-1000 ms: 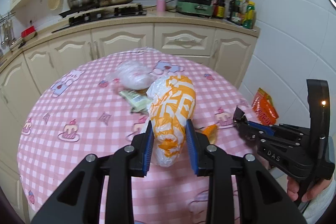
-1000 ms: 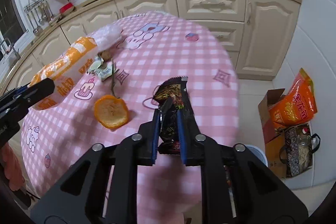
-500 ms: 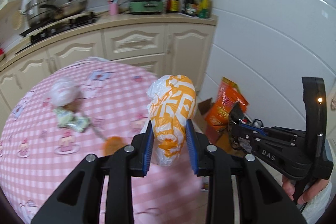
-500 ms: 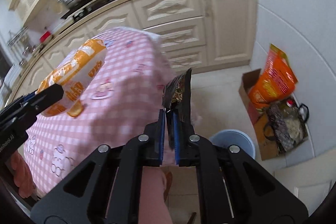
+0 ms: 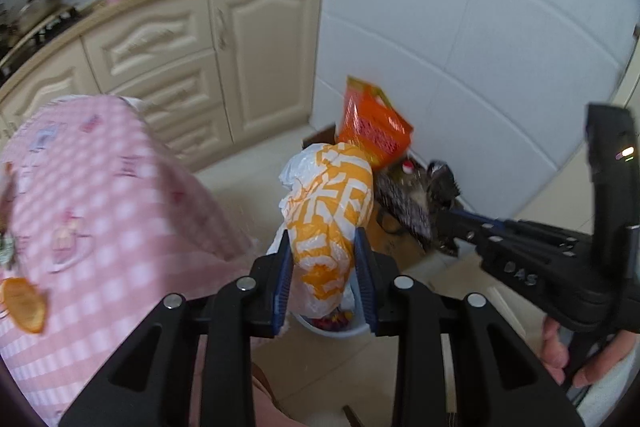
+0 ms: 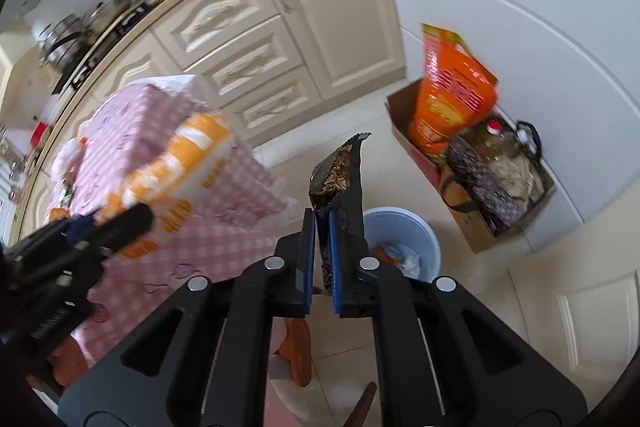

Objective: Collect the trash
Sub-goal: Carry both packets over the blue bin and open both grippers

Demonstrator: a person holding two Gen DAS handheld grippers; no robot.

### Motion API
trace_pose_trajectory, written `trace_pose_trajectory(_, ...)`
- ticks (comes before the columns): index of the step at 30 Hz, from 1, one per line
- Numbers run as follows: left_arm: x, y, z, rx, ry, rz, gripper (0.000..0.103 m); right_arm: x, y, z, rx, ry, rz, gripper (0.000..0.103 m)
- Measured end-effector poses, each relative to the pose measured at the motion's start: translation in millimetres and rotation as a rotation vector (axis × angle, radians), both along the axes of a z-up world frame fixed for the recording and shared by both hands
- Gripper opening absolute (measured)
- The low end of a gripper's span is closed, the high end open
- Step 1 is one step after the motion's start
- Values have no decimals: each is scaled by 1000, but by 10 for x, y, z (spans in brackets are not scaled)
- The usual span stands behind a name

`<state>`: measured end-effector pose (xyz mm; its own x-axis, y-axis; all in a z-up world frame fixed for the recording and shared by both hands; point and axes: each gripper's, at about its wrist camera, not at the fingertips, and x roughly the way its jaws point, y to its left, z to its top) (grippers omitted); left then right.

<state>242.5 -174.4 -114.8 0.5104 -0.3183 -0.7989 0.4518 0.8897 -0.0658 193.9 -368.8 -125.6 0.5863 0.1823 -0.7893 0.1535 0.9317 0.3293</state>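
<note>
The orange-and-white plastic bag (image 5: 326, 215) sits clamped between the blue pads of the left gripper (image 5: 323, 267), jaws part-open around its crumpled bulk, while the right gripper (image 6: 320, 259) is pinched nearly shut on a dark foil snack wrapper (image 6: 340, 187), its jaws having closed the last bit within the past second. A second ago both pieces hung over the pink checked tablecloth (image 5: 100, 207); now both views have swung off the table's right edge to the tiled floor, and the pale blue bin (image 6: 404, 231) lies just below and beyond the right gripper's tips, with the same bin's rim (image 5: 340, 329) showing under the bag in the left view. That suggests the carry is almost done and release over the bin is the next step. The bag is thin, wrinkled film, puffy and soft; the wrapper is stiff, glossy and flat with a serrated top edge. The bin is smooth round plastic, already holding scraps. An orange peel (image 5: 22, 305) remains on the cloth at the near left, so more collecting looks due. Far right, a cardboard box (image 6: 404, 107) by the wall holds an orange packet (image 6: 452, 99).
</note>
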Motion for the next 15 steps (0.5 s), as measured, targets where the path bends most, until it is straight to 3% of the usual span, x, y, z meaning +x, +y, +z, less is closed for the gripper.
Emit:
trace_pose_trajectory(3, 85, -207, -204, 34, 37, -24, 35, 0, -111, -86, 9, 24, -32, 8)
trace_pose_trajectory(6, 170, -351, -393, 80, 85, -34, 52, 14, -194, -165, 23, 44, -46, 8)
trace_pose_trajectory(15, 269, -299, -486, 93, 99, 5, 52, 243, -245, -399, 93, 140, -31, 10)
